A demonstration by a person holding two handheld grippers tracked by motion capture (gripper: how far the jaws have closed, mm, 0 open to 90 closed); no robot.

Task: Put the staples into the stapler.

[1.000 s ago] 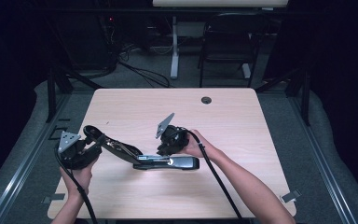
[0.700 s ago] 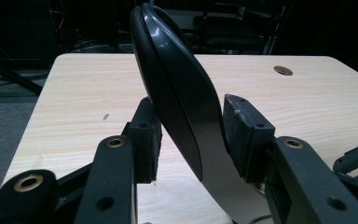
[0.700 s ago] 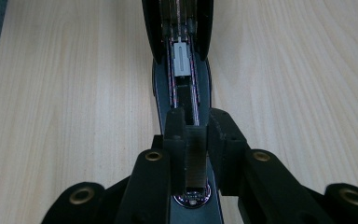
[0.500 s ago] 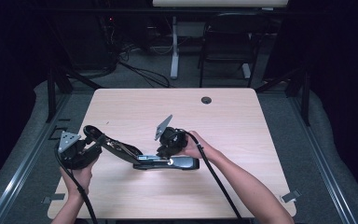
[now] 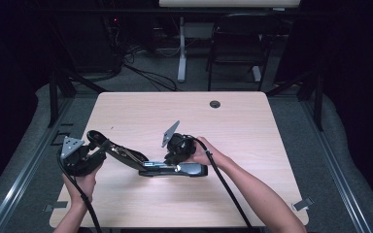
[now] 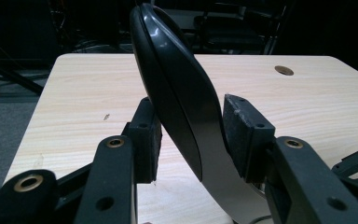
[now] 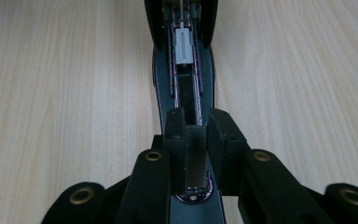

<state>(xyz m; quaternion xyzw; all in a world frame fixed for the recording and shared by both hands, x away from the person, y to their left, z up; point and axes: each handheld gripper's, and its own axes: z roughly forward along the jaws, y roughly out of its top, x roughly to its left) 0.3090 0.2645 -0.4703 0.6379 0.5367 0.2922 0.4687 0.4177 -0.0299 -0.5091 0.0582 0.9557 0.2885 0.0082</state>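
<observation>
The right claw (image 7: 196, 126) is seen clenched on a strip of staples (image 7: 196, 158), which is held upright between the pads directly above the near end of the stapler's open track (image 7: 186, 88). Farther along the track, the white pusher (image 7: 184, 46) is seen drawn back, so the channel between it and the strip is left free.

The left claw (image 6: 191, 126) is closed on the stapler's lid (image 6: 177, 84), gripped by its sides and kept swung up and away from the track. From above, the lid (image 5: 121, 154) is seen slanting up to the left claw (image 5: 97, 144), while the base (image 5: 189, 170) lies flat on the surface (image 5: 233, 121) under the right claw (image 5: 175, 156).

Against the frames of a second ago, nothing has been shifted: both hands, the lid and the base are found in the same places, and neither grip has been altered. It is judged that loading is paused at the point of alignment, with the strip lined up but not yet seated; it would still have to be lowered into the track before the lid can be shut.
</observation>
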